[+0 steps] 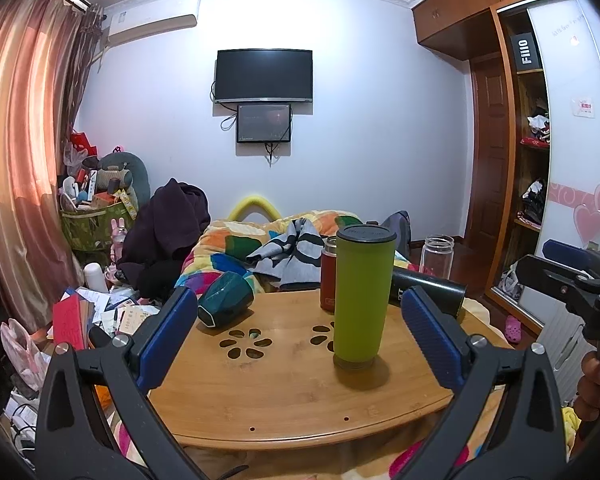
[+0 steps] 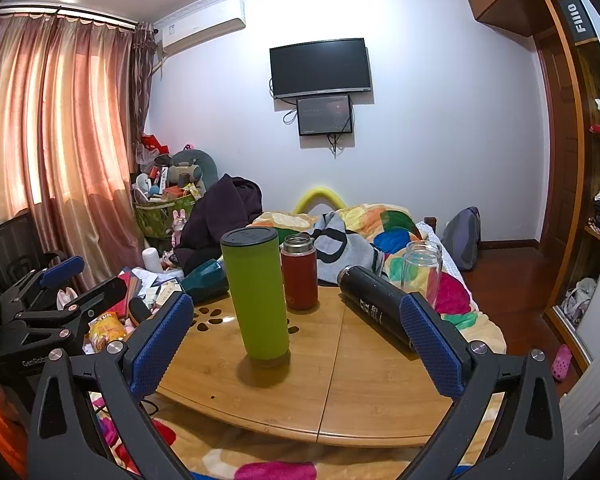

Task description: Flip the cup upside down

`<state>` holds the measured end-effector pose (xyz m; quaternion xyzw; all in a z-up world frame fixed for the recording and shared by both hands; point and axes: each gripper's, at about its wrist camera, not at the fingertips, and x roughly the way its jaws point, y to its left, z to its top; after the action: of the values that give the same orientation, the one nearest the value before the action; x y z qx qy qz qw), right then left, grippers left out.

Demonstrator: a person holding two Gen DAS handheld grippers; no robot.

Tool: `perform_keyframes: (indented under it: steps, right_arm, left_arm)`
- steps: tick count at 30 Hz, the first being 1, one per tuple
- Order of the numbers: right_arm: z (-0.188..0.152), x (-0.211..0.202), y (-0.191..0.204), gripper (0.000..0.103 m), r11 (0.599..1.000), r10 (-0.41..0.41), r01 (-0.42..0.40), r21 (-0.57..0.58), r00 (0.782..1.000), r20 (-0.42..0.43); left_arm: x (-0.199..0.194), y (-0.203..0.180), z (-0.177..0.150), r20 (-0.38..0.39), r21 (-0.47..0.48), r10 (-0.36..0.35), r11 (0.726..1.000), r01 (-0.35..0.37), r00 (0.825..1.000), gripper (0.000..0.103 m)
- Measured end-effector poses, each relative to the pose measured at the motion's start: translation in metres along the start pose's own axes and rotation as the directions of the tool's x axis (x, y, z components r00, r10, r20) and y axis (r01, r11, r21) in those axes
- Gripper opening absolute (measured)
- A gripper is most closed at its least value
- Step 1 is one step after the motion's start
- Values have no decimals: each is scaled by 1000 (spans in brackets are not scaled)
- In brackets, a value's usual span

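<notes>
A tall green cup (image 1: 363, 295) stands upright near the middle of a round bamboo desk (image 1: 284, 392), its long axis vertical and its dark lid (image 1: 366, 234) at the top, facing the ceiling. Both grippers hang back from it at the near edge of the desk: the left gripper (image 1: 300, 338) has its blue-padded fingers (image 1: 168, 336) spread wide and holds nothing, and the right gripper (image 2: 296, 344) is likewise wide apart and empty, the cup seen between its fingers (image 2: 430, 344) in the right wrist view.

Just behind the cup stands a red flask (image 2: 299, 272) with a steel neck, upright and close to it. To the right a black bottle (image 2: 374, 308) lies on its side, white lettering on its body too small to read; it runs toward the right gripper's right finger. A clear glass jar (image 2: 421, 270) stands upright beyond the black bottle. At the left edge a dark teal cup (image 1: 225, 298) lies tipped on its side. Flower-shaped cut-outs (image 1: 246, 343) pierce the desk top left of the green cup.

Behind the desk lies a bed heaped with a patchwork quilt (image 1: 236, 240). A dark television (image 1: 264, 75) hangs on the far wall above a smaller screen (image 1: 264, 123). A black box (image 1: 523, 53) in the wardrobe reads "FIIO". The left gripper's body, seen from the right wrist, carries lettering beginning "GenRobo" (image 2: 34, 361).
</notes>
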<state>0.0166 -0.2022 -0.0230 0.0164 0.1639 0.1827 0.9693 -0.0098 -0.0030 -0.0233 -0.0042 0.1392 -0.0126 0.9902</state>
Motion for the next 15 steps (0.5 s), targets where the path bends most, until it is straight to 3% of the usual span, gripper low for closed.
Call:
perform_keyframes:
  steps: [15]
  right_arm:
    - [-1,-1,1,103,1000,1,-1,4,1000,-4]
  left_arm:
    - [3,3,-1,-7,-12,0,1000,0,1000,103]
